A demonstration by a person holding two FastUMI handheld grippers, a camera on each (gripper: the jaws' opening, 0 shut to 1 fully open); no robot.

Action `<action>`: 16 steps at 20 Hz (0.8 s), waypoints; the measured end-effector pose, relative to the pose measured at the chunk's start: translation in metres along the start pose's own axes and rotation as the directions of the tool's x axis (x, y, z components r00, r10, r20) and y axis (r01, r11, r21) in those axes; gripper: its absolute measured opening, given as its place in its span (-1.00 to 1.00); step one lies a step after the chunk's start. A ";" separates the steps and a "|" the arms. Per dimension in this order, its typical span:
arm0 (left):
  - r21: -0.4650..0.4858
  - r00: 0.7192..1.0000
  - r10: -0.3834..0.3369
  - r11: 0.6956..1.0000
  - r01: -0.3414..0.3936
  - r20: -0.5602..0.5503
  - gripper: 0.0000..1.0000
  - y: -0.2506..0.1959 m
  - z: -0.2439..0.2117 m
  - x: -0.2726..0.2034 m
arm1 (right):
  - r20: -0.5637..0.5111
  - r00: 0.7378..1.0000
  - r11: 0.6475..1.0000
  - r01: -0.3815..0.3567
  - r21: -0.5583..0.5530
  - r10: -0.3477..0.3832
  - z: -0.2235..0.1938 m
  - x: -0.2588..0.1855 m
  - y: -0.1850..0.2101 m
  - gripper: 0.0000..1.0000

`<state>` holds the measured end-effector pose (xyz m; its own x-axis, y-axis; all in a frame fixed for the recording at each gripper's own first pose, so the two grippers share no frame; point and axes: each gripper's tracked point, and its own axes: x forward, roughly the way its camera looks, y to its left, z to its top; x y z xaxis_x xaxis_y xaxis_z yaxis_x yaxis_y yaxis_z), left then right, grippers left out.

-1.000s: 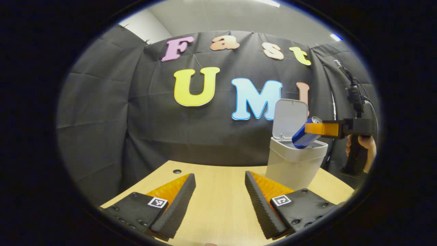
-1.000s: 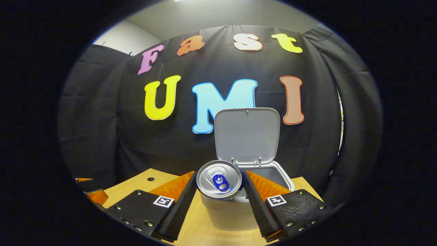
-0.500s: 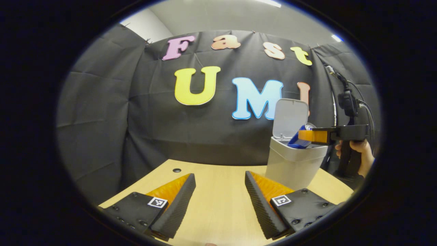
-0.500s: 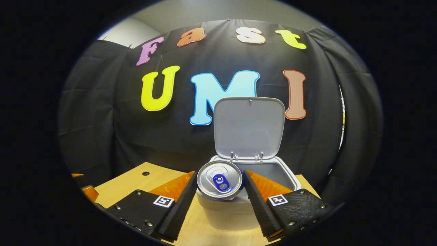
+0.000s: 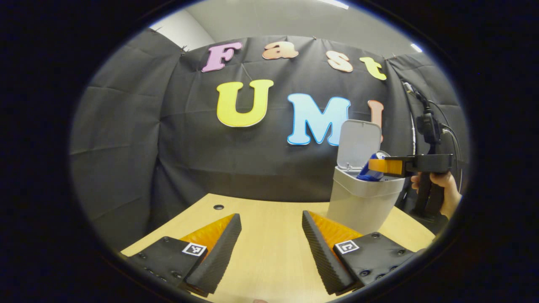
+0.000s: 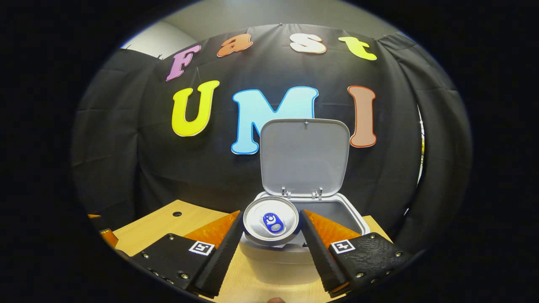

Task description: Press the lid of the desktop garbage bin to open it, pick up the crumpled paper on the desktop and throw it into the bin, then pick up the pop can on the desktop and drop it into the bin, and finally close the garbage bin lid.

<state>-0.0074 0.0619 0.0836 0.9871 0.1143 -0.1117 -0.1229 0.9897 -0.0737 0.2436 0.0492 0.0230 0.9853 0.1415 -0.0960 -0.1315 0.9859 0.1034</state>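
Observation:
The grey desktop bin (image 5: 362, 202) stands on the right of the wooden table with its lid (image 5: 358, 141) flipped upright. A blue pop can (image 5: 370, 173) is tilted into the bin's mouth, its lower end below the rim. My right gripper (image 5: 381, 166), held by a hand (image 5: 444, 189), is shut on it. In the right gripper view the can's silver top (image 6: 271, 219) sits between the fingers of my right gripper (image 6: 271, 213), just over the near rim of the bin (image 6: 356, 216), with the lid (image 6: 305, 155) behind. My left gripper (image 5: 271, 216) is open above the table, holding nothing.
The wooden table (image 5: 261, 235) stretches left of the bin and has a small round hole (image 5: 218, 207) near its back edge. The black cloth wall stands close behind the bin. Part of the left gripper (image 6: 105, 236) shows at the far left edge of the right gripper view.
My right gripper has lowered the can from above the rim into the bin's mouth, still holding it. The left gripper has stayed where it was.

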 end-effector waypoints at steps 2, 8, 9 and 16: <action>-0.001 1.000 -0.004 1.000 0.004 0.001 0.93 0.000 0.000 0.000 | 0.015 1.000 1.000 0.009 -0.001 -0.009 0.003 0.001 -0.002 0.70; 0.010 1.000 0.000 1.000 0.000 0.017 0.89 0.002 0.002 -0.001 | 0.036 0.999 0.999 0.020 -0.030 -0.018 0.005 0.001 -0.004 0.70; 0.008 1.000 0.000 1.000 0.000 0.019 0.93 0.002 0.003 -0.001 | 0.035 0.999 0.999 0.023 -0.035 -0.022 0.005 0.000 -0.004 0.70; -0.001 0.999 -0.015 1.000 0.015 0.029 0.90 0.000 0.004 -0.001 | 0.039 0.999 1.000 0.007 -0.025 -0.006 0.013 -0.011 -0.002 0.70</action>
<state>-0.0085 0.0621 0.0874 0.9914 0.1019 -0.0821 -0.1082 0.9912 -0.0759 0.2347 0.0448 0.0368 0.9896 0.1315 -0.0577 -0.1268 0.9888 0.0783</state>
